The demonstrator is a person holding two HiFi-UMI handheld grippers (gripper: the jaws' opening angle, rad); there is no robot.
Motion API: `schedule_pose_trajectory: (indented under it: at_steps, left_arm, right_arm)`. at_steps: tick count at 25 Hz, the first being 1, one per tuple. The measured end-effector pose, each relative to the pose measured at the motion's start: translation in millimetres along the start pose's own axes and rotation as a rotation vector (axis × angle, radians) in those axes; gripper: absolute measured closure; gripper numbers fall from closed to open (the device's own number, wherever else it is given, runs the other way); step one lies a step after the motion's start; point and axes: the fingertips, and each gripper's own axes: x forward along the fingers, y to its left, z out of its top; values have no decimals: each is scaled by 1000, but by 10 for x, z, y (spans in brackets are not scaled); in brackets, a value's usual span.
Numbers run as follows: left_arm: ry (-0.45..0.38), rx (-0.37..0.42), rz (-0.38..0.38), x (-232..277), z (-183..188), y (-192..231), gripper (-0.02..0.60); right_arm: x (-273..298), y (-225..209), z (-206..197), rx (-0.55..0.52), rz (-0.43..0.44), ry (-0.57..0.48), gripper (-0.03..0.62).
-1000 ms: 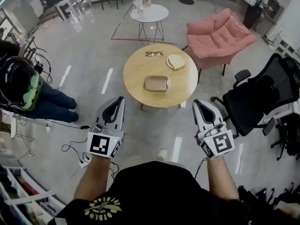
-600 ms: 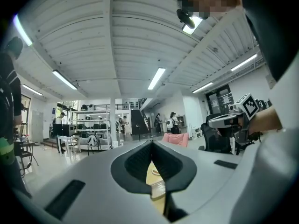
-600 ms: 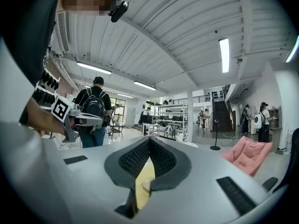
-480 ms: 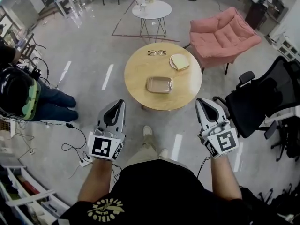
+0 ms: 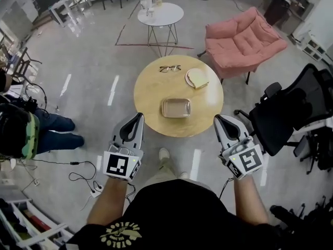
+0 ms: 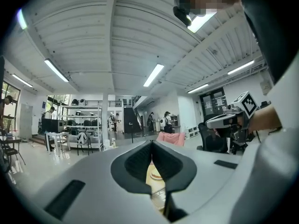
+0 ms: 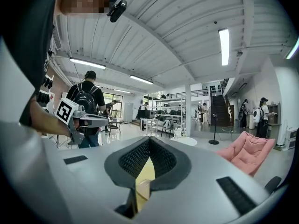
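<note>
In the head view a round wooden table [image 5: 151,90] stands just ahead of both grippers. On it lie a pair of glasses [image 5: 170,68], a plate with a slice of bread [image 5: 196,77] and a shallow metal tray [image 5: 176,108]. My left gripper [image 5: 138,117] is shut and holds nothing, with its tip near the table's near left edge. My right gripper [image 5: 219,120] is shut and empty too, by the near right edge. In the left gripper view the closed tip [image 6: 151,143] points at the table. The closed tip [image 7: 149,141] in the right gripper view does the same.
A pink armchair [image 5: 244,38] stands behind the table on the right, and a small white round table [image 5: 159,14] stands farther back. A black office chair [image 5: 291,108] is close on my right. A person [image 5: 18,134] and floor cables [image 5: 83,165] are on my left.
The table has come closer and now lies between the two gripper tips. The person on the left has slid toward the view's edge. Both grippers have stayed shut.
</note>
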Motion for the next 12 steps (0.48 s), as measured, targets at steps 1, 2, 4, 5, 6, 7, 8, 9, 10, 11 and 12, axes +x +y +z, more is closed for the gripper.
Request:
schedule_pose_trajectory:
  at_steps: [1,2,4,5,6,7,8,9,10,11,12]
  left_arm:
    - [-1,1,-10,79,-7,43,567]
    - [0,1,-19,153,-13,89,568]
    - [9,0,-44,286,-33,175,568]
    - [15,-2,-61,344,-50,211,568]
    - [21,-4,-79,397,-70,243,568]
    - [26,-5,-97,444,-93,272,568]
    - [31,-6,-112,488,-122,300,568]
    - [36,-8,-123,530,-154,329,567]
    - [42,-13,-131,571,-188,360,568]
    - [46,-20,-136,611,-220,394,568]
    - [50,-29,-138,652,-247,431,567]
  right_arm:
    - [72,-34,2,5,-4,3,579]
    - [143,-64,4,10,-6,4,579]
    - [282,-117,-1,20,-7,8,579]
    - [351,-140,-6,23,-8,13,579]
    - [418,-164,-14,25,-10,19,579]
    - [481,-187,-23,27,-12,24,579]
    - [539,-208,-33,31,-14,29,579]
    - [593,-227,-45,35,-16,34,579]
    - [642,-245,-58,39,-16,40,579]
    - [690,-263,-72,41,-14,48,579]
    - [736,-282,-83,41,-12,57,579]
